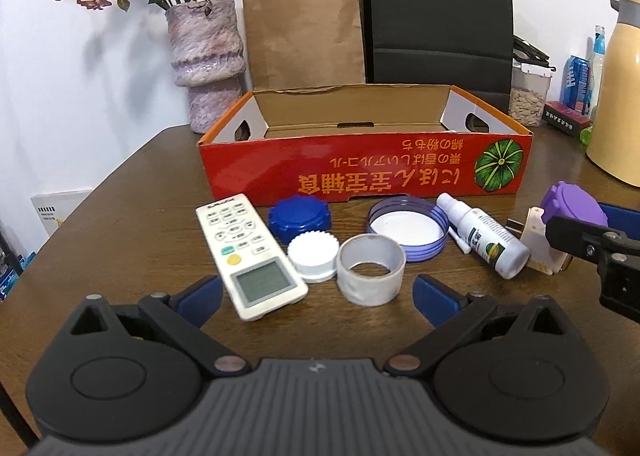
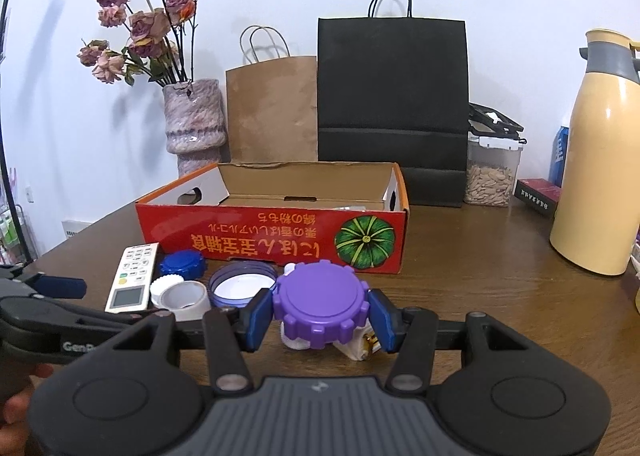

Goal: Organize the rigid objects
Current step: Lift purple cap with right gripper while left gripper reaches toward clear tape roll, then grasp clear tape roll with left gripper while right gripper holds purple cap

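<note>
An open red cardboard box (image 1: 360,176) (image 2: 248,236) stands mid-table. In front of it lie a white remote (image 1: 250,258) (image 2: 132,276), a blue lid (image 1: 298,216) (image 2: 182,263), a white cap (image 1: 314,256), a grey tape roll (image 1: 370,270) (image 2: 186,299), a clear purple-rimmed lid (image 1: 408,228) (image 2: 242,286), a white spray bottle (image 1: 484,240) and a white plug (image 1: 540,244). My left gripper (image 1: 316,296) is open, low over the remote and tape. My right gripper (image 2: 320,316) is shut on a purple lid (image 2: 320,306) (image 1: 572,206), held above the bottle and plug.
Behind the box stand a pink vase with dried roses (image 1: 206,60) (image 2: 194,120), a brown paper bag (image 1: 304,30) and a black bag (image 1: 438,16). A seed container (image 2: 490,172), a yellow thermos (image 2: 596,160) and cans (image 1: 576,80) are at the right.
</note>
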Demonstrator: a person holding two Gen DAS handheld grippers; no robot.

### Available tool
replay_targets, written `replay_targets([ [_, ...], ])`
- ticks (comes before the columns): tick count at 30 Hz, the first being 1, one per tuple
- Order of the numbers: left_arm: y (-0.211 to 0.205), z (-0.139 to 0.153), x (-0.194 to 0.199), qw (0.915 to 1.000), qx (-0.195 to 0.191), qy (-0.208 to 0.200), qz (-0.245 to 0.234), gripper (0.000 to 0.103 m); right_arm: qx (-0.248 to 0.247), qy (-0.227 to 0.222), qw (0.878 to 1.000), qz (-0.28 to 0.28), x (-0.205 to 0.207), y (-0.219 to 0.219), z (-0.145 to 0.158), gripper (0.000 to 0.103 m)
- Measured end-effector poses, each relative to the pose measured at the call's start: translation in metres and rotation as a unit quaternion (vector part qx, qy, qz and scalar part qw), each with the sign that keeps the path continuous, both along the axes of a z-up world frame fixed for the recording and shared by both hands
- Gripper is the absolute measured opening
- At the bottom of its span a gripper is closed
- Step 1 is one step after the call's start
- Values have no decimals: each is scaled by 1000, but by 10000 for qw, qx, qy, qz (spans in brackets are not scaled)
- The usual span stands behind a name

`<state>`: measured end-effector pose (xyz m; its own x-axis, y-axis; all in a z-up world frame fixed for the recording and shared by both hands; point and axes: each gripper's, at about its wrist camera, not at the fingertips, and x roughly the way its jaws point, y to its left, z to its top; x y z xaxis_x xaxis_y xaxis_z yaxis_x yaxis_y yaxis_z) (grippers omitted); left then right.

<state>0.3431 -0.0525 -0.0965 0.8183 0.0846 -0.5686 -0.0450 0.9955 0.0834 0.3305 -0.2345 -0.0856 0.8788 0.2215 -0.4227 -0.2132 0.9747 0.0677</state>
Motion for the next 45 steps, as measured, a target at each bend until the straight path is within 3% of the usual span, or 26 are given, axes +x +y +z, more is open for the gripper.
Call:
replay_targets([
  [8,-14,-4,15,10000,-55,39,42,102,-19,-50,10000,10,7,-4,1,51],
  [15,-25,-9,26,9998,-114,142,-55,78,46,-45,10000,-37,16,-11,-1,51],
  [20,-27,-11,33,9997,-151,200,-25,68,56,-36,10000,-32,20,-12,-3,51],
  [25,-28,-14,41,9991,-272,314,-18,46,34,-48,10000,2,21,-10,-5,51],
  [45,-19,5,35,9992,-391,28,-93,44,8,-118,9999,-45,24,-7,-4,51],
])
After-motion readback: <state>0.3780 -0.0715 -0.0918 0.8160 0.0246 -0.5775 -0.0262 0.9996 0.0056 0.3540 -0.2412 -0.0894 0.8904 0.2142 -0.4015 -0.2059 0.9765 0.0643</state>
